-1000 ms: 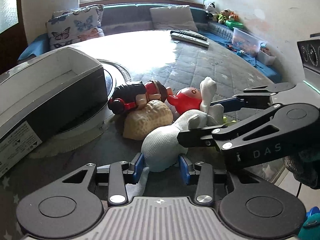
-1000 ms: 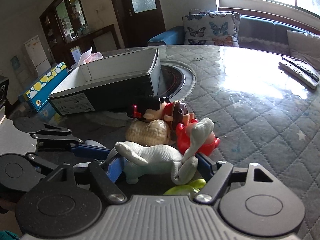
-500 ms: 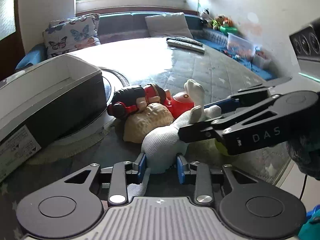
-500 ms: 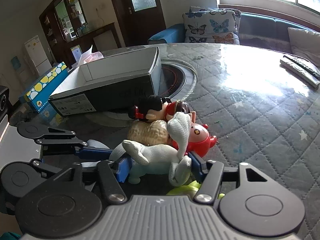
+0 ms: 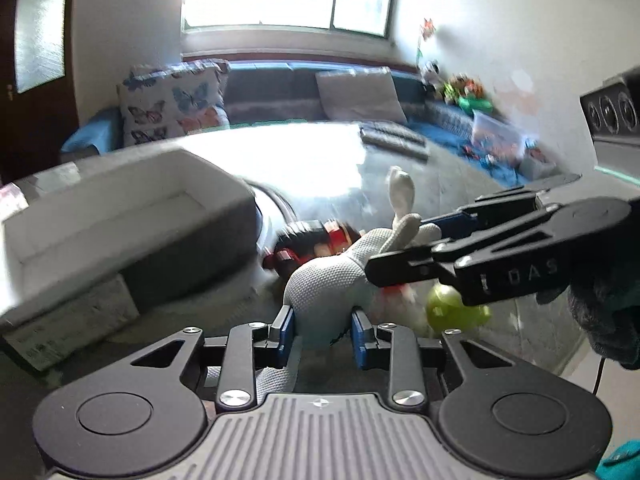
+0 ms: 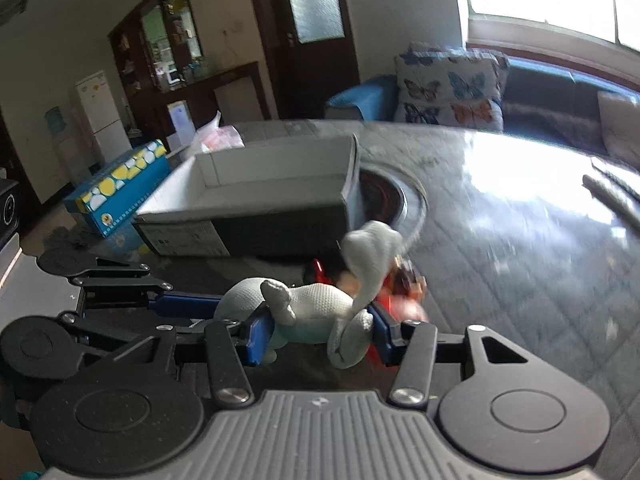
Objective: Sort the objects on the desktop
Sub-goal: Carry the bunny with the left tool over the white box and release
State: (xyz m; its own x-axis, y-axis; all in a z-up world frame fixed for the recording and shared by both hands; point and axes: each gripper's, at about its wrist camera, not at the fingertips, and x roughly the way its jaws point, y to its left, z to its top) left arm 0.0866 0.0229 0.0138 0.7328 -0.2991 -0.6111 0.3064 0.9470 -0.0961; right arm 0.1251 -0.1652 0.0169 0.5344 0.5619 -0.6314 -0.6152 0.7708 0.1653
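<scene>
A white plush rabbit (image 5: 332, 280) hangs above the table, held at both ends. My left gripper (image 5: 322, 330) is shut on its body. My right gripper (image 6: 316, 330) is shut on its head end, and also shows in the left wrist view (image 5: 408, 248). The rabbit (image 6: 316, 304) has one ear (image 6: 372, 252) sticking up. Below it lie a red and black doll (image 5: 312, 240), a red toy (image 6: 400, 304) and a green ball (image 5: 456, 306). An open grey box (image 5: 120, 216) with a white inside stands to the left; it also shows in the right wrist view (image 6: 256, 196).
The round table (image 6: 520, 240) has a grey quilted cover and a round inset (image 6: 384, 196) by the box. Remote controls (image 5: 394, 140) lie at the far side. A blue and yellow carton (image 6: 120, 184) stands beyond the box. A sofa with cushions (image 5: 176, 100) runs behind.
Both grippers have lifted the rabbit up off the pile of toys. The green ball has come into sight under it. The views are blurred by motion.
</scene>
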